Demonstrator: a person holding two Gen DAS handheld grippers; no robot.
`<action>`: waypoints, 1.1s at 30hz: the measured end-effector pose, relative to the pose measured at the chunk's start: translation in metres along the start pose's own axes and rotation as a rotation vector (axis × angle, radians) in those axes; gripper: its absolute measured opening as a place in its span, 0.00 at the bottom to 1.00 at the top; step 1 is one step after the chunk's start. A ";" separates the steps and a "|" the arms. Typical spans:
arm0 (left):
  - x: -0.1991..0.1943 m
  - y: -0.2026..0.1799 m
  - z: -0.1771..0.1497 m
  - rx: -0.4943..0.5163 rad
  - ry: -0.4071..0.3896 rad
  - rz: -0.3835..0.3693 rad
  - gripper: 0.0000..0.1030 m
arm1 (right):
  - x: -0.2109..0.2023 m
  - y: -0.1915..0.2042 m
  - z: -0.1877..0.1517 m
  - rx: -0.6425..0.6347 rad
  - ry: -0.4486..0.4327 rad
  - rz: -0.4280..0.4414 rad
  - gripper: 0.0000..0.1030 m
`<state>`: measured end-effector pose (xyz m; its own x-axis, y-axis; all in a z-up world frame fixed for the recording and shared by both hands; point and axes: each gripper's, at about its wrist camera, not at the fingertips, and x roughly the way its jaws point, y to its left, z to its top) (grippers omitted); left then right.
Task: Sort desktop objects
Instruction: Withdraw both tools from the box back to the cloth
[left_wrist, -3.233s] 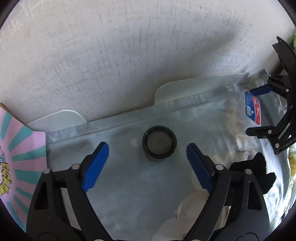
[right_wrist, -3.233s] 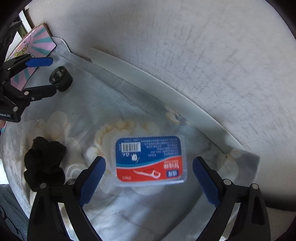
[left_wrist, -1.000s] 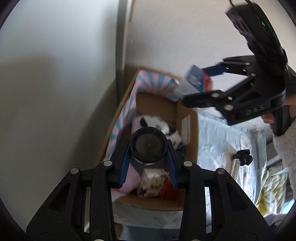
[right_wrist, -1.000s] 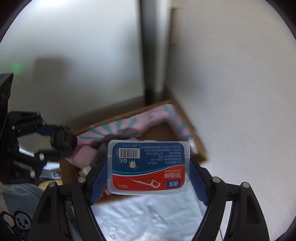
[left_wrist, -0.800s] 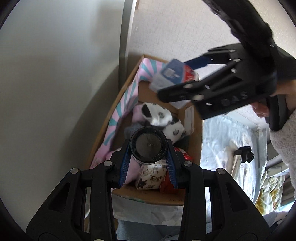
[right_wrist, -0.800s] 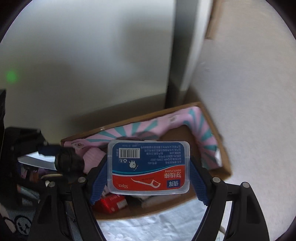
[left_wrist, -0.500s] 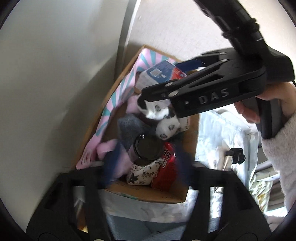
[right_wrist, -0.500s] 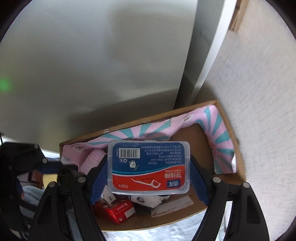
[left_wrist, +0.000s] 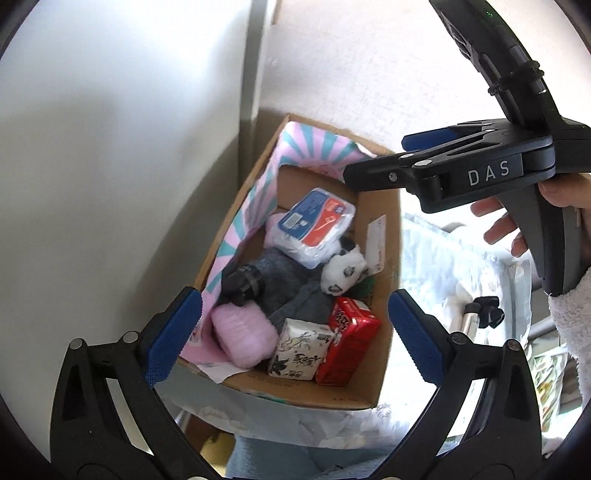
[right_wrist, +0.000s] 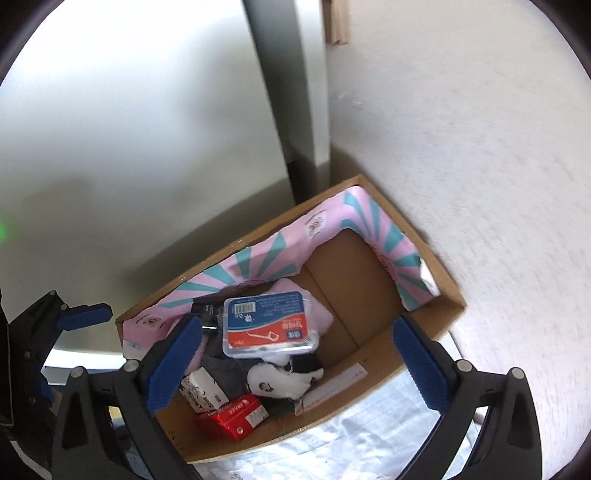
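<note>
A cardboard box (left_wrist: 388, 280) with pink and teal flaps sits against the wall; it also shows in the right wrist view (right_wrist: 436, 317). The blue and red floss box (left_wrist: 314, 221) lies inside on soft items, also seen in the right wrist view (right_wrist: 269, 325). The black round jar (left_wrist: 242, 282) lies on its side in the box by the left wall. My left gripper (left_wrist: 291, 336) is open and empty above the box's near side. My right gripper (right_wrist: 295, 358) is open and empty above the box; it also shows in the left wrist view (left_wrist: 373, 158).
The box also holds a panda sock (left_wrist: 345, 271), a red pack (left_wrist: 349, 339), a patterned tissue pack (left_wrist: 301, 350), a pink roll (left_wrist: 243, 339) and grey cloth (left_wrist: 295, 291). A pale floral cloth (right_wrist: 369, 439) covers the desk. A black-tipped metal object (left_wrist: 480, 314) lies at the right.
Both grippers opened over the box. The jar dropped from my left gripper and the floss box from my right; both now lie inside the box.
</note>
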<state>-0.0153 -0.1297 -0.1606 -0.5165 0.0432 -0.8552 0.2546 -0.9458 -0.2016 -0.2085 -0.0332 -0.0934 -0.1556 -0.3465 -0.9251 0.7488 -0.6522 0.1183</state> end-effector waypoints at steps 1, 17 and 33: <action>-0.001 -0.004 0.001 0.016 -0.001 0.000 0.98 | -0.003 0.000 0.000 0.004 -0.006 -0.006 1.00; -0.030 -0.064 0.012 0.194 -0.061 -0.083 0.98 | -0.084 -0.029 -0.049 0.121 -0.081 -0.094 1.00; -0.022 -0.199 0.006 0.491 -0.020 -0.271 0.98 | -0.196 -0.107 -0.172 0.407 -0.171 -0.276 1.00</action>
<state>-0.0590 0.0555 -0.0992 -0.5273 0.3035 -0.7936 -0.2975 -0.9409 -0.1622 -0.1473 0.2206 0.0131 -0.4406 -0.2073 -0.8735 0.3587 -0.9326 0.0404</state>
